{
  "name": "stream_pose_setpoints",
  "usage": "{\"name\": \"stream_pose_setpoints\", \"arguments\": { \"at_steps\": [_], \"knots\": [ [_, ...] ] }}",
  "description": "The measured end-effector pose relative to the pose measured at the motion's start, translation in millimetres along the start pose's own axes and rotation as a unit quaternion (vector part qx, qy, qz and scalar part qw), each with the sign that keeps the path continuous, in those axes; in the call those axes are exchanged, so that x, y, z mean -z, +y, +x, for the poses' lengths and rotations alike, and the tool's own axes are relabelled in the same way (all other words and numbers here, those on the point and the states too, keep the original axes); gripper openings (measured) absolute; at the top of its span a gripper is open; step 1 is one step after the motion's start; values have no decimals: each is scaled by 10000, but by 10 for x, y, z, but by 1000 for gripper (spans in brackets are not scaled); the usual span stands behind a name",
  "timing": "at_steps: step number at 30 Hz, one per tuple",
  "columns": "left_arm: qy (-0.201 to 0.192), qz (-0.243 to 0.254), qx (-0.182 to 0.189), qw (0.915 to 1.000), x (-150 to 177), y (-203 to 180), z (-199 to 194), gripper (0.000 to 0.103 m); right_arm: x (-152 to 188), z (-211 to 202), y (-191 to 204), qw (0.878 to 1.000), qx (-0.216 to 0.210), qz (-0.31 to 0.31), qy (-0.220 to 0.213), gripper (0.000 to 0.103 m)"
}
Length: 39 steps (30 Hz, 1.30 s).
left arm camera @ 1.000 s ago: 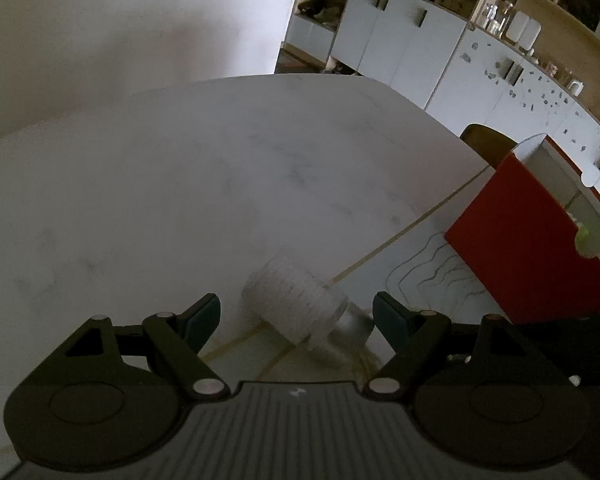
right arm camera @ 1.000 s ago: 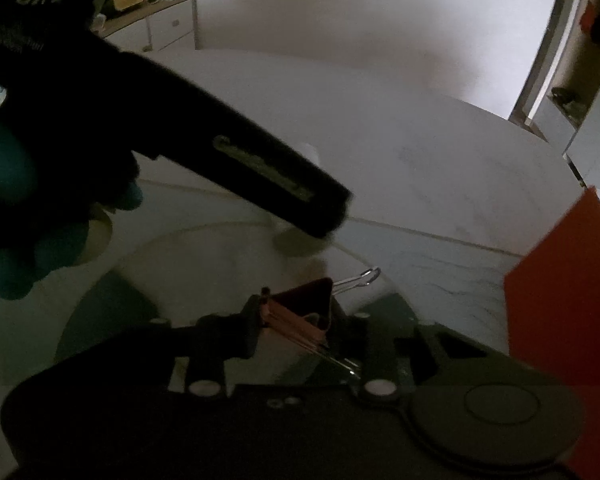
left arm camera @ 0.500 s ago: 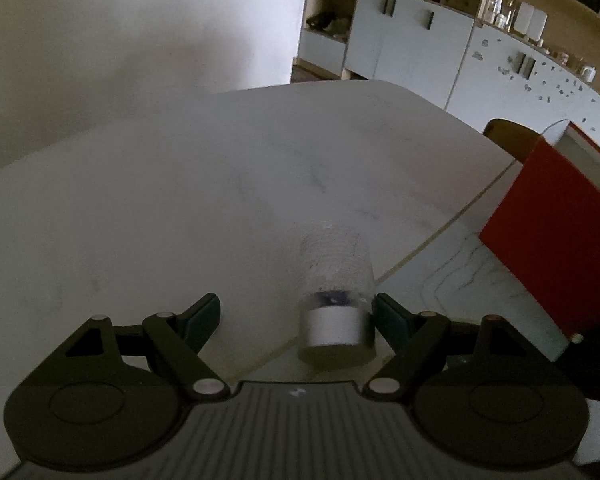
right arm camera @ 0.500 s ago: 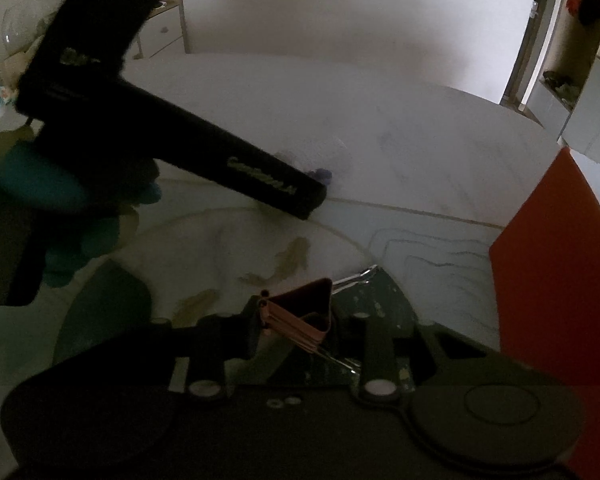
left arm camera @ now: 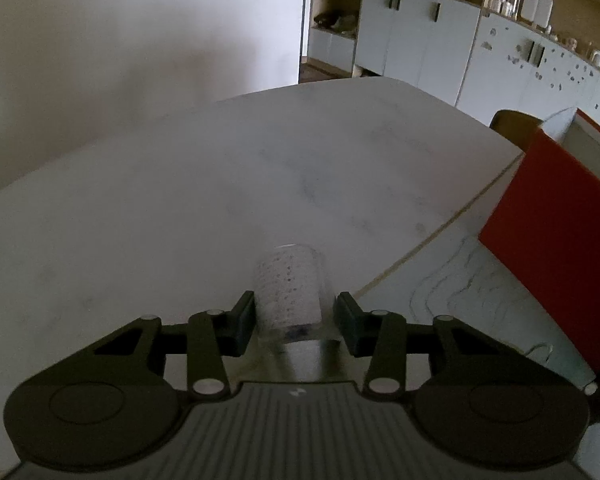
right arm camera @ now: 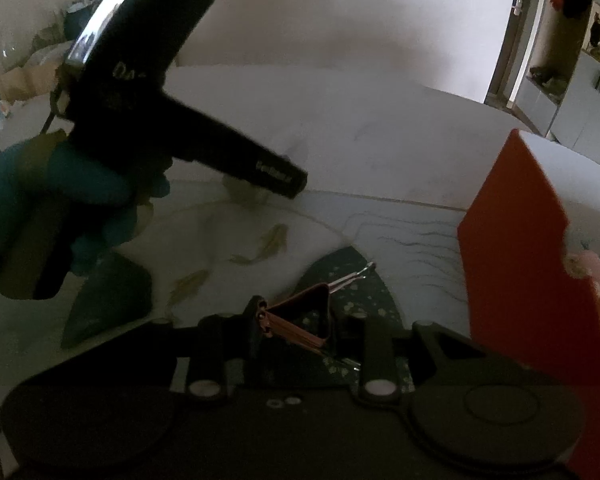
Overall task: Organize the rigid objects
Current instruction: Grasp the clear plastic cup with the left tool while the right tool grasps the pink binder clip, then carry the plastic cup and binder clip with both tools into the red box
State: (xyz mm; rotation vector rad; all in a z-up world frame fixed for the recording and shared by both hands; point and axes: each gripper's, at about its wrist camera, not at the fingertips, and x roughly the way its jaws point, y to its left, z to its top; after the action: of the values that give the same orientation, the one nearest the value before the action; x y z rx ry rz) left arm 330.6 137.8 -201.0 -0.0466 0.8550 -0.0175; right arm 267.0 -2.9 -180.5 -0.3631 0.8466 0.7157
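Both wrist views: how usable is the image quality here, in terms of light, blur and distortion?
Left wrist view: dim, fisheye-bent white cabinets, small clear dotted jar soft between the left gripper pads. Right wrist view: darker, teal-gloved hand smeared, glare streak on the black handheld gripper body, pink binder clip in the right gripper readable.

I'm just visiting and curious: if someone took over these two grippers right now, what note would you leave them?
Left gripper: jaws have just been closing, with the jar between them. Whether the grip is firm is unclear.
Right gripper: shut on a binder clip.
Red box: stands to the right of both.
Done: clip picked up.
Left: secure the jar, then put both away, probably in the box.
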Motion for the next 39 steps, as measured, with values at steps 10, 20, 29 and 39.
{"name": "stream_pose_setpoints", "arguments": {
  "at_steps": [10,20,29,39],
  "knots": [
    [128,-32,47,9999,157,-256,-600,41,-4,-567,-126,9997,-138,31,-184,29],
    [154,-37,71,9999,223,-665,-1163,41,18,-1218,-436,9986,-333,52,-419,29],
    [138,-38,113,9998,63,-1204,-1546,41,81,-1520,-975,9978,-347,121,-560,29],
    [22,123,198,9997,-233,-1976,-1523,41,178,-1650,-1638,9971,-230,208,-697,29]
  ]
}}
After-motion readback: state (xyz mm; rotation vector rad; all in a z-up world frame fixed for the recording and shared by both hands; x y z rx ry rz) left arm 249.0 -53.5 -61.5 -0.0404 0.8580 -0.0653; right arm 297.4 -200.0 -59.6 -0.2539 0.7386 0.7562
